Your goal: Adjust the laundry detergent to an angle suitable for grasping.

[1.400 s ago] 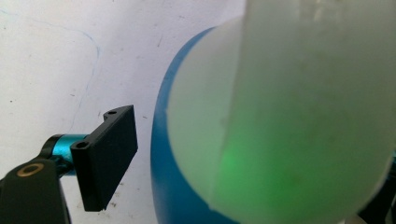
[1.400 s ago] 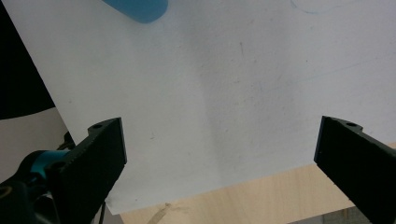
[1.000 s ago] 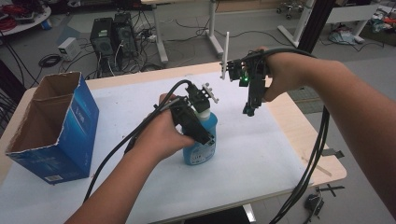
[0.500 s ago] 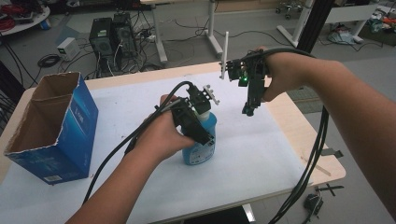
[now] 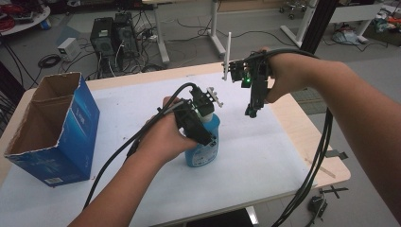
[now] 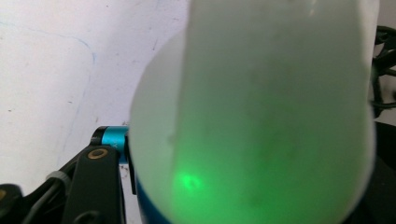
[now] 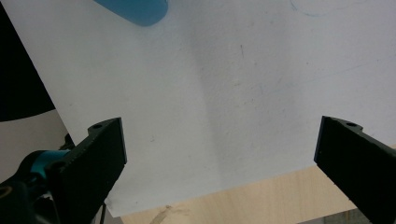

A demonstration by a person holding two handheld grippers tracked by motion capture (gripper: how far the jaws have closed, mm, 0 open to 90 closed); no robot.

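- High view: my left gripper [image 5: 204, 124] is clamped on the upper part of a blue bottle [image 5: 203, 146], which stands upright on the white table cover [image 5: 265, 156], near the middle. Its jaws have just been closing, with the bottle between them. My right gripper [image 5: 251, 112] hangs above the table, well apart from the bottle, pointing down. An open blue cardboard box [image 5: 56, 127] stands at the left edge.
- Left gripper view: the pale top part of the bottle [image 6: 261, 116] is very close to the camera, with a green light spot on it. One black finger [image 6: 95, 182] sits just beside its left side; I judge that the pads pinch it.
- Right gripper view: the two fingers [image 7: 100, 154] are spread wide, with nothing between them, over the white cover. A blue part of the bottle [image 7: 135, 10] shows at the top.
- Risk: the grip is high on the bottle, so the heavy lower part can swing or slip out if I lift quickly.
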